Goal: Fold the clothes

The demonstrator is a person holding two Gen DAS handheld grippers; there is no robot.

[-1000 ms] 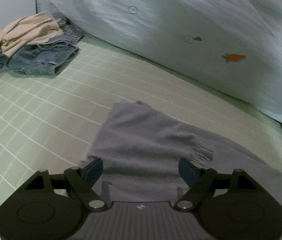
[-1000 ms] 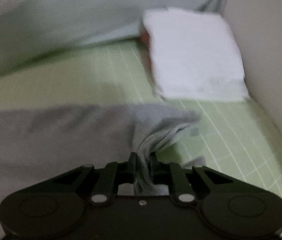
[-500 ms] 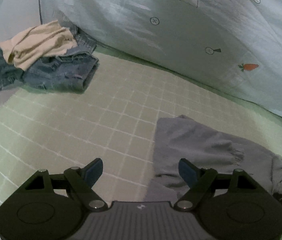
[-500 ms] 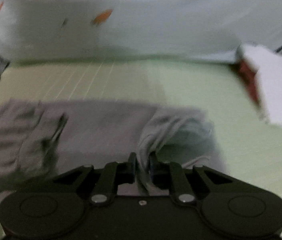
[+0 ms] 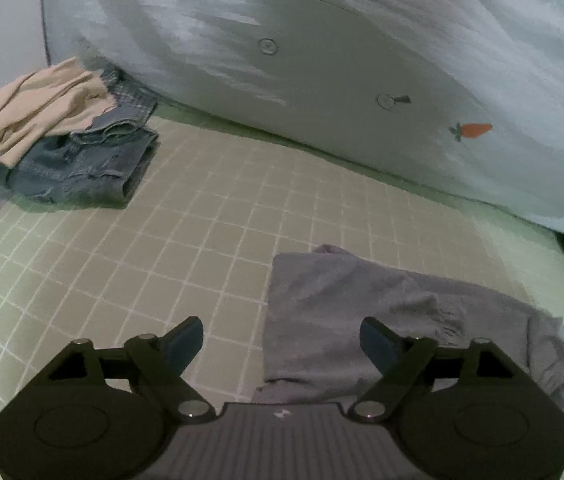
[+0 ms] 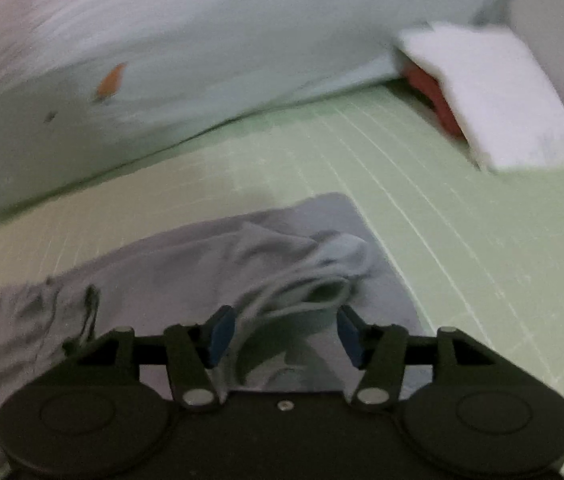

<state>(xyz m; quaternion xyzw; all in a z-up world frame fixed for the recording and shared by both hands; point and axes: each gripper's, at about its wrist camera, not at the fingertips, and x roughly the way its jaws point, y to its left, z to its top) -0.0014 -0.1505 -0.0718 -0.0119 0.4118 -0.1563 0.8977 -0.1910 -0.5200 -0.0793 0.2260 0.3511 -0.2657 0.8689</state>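
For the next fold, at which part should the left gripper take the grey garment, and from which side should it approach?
Probably the near left corner of the grey garment. Its left edge runs straight and lies flat on the green checked sheet, with bare sheet beside it. The open left gripper could come in low from the left, sliding one finger under that edge. The bunched right end gives no clean hold.

A bedroom in a home, on a bed: pale green sheet with a white grid (image 5: 186,240), bulky light quilt printed with small orange carrots (image 5: 361,80) heaped along the far side, folded blue denim jeans (image 5: 82,168) under a beige garment (image 5: 38,108), white folded textile (image 6: 493,96) by the wall.
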